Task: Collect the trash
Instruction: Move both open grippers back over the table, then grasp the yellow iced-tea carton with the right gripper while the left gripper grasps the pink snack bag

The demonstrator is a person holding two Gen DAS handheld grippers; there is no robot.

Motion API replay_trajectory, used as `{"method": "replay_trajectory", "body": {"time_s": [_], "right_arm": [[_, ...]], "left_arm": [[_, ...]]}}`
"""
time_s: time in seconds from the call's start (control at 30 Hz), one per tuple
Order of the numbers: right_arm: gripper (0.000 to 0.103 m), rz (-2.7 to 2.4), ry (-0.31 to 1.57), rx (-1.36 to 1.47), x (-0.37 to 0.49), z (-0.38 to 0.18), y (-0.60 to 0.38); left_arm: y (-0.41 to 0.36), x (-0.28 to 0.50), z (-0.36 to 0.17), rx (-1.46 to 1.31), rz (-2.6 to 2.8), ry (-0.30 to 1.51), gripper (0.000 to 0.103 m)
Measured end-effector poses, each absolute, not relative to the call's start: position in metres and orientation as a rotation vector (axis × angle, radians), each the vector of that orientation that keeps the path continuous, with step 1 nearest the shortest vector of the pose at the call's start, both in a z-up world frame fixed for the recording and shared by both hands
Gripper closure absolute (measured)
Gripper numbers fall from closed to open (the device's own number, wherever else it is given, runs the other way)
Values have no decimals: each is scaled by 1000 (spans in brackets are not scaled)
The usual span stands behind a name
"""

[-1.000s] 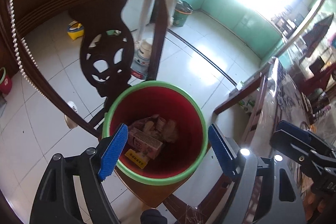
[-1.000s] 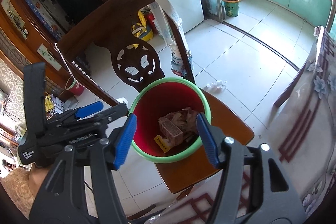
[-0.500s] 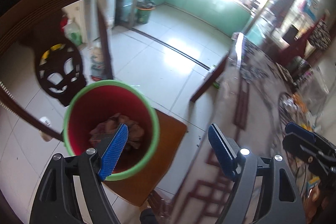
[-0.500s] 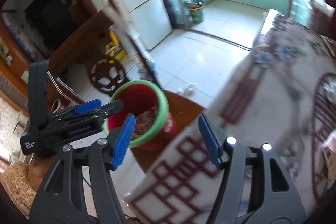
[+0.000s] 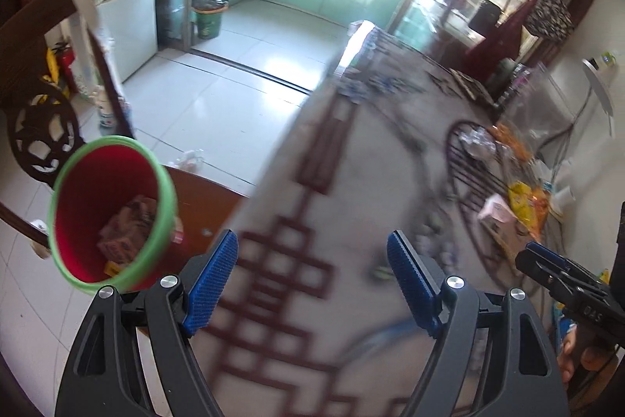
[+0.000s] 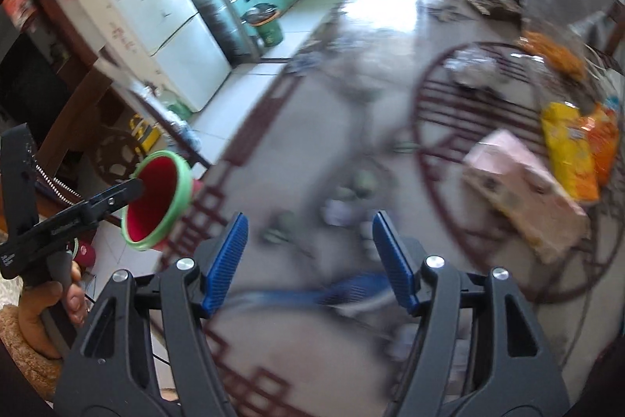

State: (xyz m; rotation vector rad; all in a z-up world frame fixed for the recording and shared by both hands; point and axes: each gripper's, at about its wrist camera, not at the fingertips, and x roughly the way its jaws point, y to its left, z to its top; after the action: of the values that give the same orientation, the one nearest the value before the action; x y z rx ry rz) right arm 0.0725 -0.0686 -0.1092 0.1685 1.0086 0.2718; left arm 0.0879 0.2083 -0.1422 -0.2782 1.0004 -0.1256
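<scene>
**Both hand-held grippers over the worktop, nothing held**

Left hand-held gripper – jaws wide apart, nothing between the blue pads; below it only the blurred patterned cloth of the worktop.

Right hand-held gripper – jaws opening, no item between the pads; a blue streak on the cloth lies beneath, too blurred to name.

Red bin with green rim sits on a wooden chair seat at about 9 o'clock of the left view, off the worktop's edge. Cartons and crumpled trash lie inside it.

On the worktop, at 2–3 o'clock in the right view: a pink box and a yellow packet, touching, on a round dark-red pattern. Small greenish bits near centre, blurred.
</scene>
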Motion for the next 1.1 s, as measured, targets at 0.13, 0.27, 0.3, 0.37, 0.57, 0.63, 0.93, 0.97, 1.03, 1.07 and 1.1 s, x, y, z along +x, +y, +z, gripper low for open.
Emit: {"method": "replay_trajectory", "body": {"time_s": [0.13,0.27,0.3,0.37,0.57,0.63,0.93,0.97,1.03,1.07,1.1], "right_arm": [[38,198,983,159,71,-105,-141],[38,88,965,152,86,-105,-217],[38,57,963,156,92,-107,-236],[38,-3,962,180,105,-111,-272],[38,-73,1001,204,144,-143,-323],[38,-54,1041,200,154,-160,-325],[46,61,1118,254,156,-193,-320],[46,87,1113,271,150,-191,-319],[46,124,1107,300,141,-190,-318],[46,141,1104,323,135,-190,-318],[46,154,1103,339,130,-189,-318]], "left_arm": [[154,80,-138,-278,-159,1000,28],[106,72,-141,-287,-189,1024,28],[90,70,-142,-289,-198,1033,28],[69,68,-144,-294,-216,1048,28],[9,67,-138,-284,-264,1067,28],[-3,68,-138,-274,-272,1077,28],[-53,90,-154,-243,-300,1157,28],[-57,93,-157,-240,-298,1164,28],[-67,103,-165,-245,-292,1188,28],[-71,108,-168,-252,-292,1197,28],[-76,113,-173,-263,-291,1211,28]]}}
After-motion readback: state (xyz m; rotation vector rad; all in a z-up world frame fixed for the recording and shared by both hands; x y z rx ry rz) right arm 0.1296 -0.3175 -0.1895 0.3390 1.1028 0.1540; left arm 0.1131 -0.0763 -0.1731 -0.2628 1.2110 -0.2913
